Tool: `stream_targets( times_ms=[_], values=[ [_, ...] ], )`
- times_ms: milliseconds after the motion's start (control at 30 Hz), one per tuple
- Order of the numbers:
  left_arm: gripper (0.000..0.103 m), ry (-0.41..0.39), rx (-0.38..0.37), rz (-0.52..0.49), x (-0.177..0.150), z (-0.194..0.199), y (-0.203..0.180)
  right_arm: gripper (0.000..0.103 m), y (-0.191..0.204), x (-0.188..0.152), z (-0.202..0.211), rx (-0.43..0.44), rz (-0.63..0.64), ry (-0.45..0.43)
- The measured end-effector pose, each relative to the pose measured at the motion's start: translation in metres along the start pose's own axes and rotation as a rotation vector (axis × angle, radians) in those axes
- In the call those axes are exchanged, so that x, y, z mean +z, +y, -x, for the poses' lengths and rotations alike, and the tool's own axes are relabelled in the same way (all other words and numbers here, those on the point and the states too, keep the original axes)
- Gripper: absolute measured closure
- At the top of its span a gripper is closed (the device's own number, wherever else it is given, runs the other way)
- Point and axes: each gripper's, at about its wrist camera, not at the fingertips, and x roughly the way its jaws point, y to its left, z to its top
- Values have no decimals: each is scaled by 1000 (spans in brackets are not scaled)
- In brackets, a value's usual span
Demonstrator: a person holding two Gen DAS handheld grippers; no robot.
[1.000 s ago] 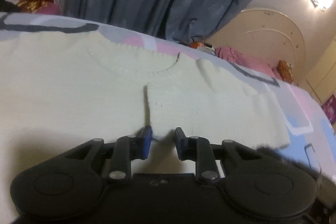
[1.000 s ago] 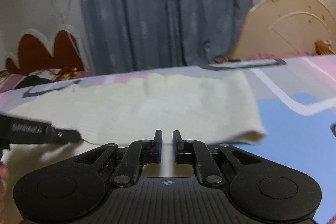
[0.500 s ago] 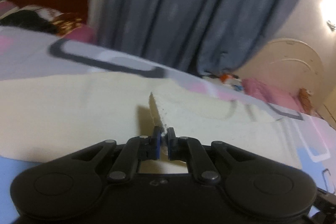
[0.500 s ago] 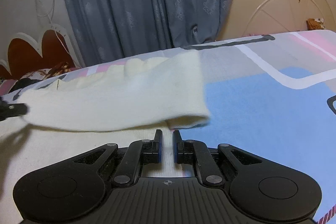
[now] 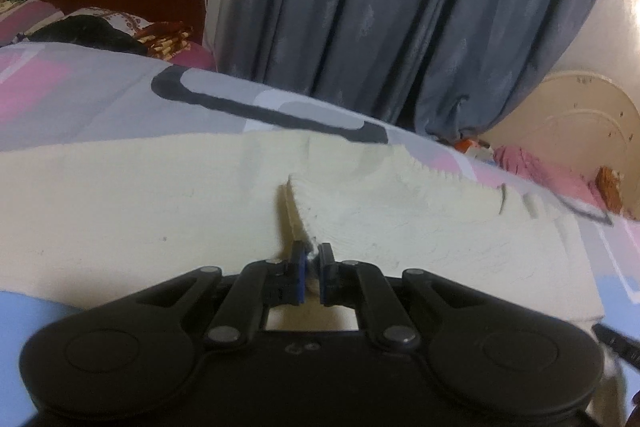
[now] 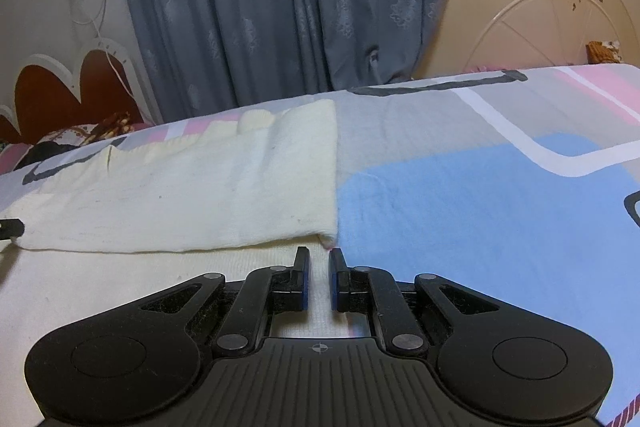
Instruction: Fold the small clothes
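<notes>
Two tongs are at work on one cream knitted sweater (image 6: 168,203), which lies spread on the pink, grey and blue patterned bedspread (image 6: 480,187). My left gripper (image 5: 311,259) is pinched tight on the cuff end of the sleeve (image 5: 400,227); a second ago its fingers stood apart at that same edge, and half a second ago they had just closed on it. Since then I have carried the sleeve across, so it now lies folded flat over the sweater's body, its crease running straight along the sweater's right edge where a moment back it hung loose and curled above the blue patch.

My right gripper (image 6: 319,263) sits just at that sweater's near right corner, fingers a little apart and clamped on nothing, as they were through both earlier views. From its camera the tip of my left tong shows at the sweater's far left side.

I judge this sleeve fold as good as done: what remains is to let the cuff go, smooth it, and turn to the other sleeve. The loose knit may creep back once released.
</notes>
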Motion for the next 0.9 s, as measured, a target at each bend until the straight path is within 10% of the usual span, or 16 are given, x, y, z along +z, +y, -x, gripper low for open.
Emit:
stream_targets(
  times_ms=[167, 300, 400, 567, 900],
  values=[
    [97, 2, 6, -13, -3, -4, -1, 95, 1, 3, 16, 3, -16, -78],
    [76, -23, 80, -19, 0, 1, 3, 95, 9, 13, 17, -11, 22, -146],
    [53, -99, 117, -70, 2, 17, -5, 95, 9, 14, -15, -58, 59, 6],
    [52, -132, 40, -202, 8, 8, -42, 95, 7, 29, -2, -12, 40, -102],
    [44, -82, 37, -296, 3, -45, -95, 95, 81, 41, -65, 193, 276, -39]
  ],
)
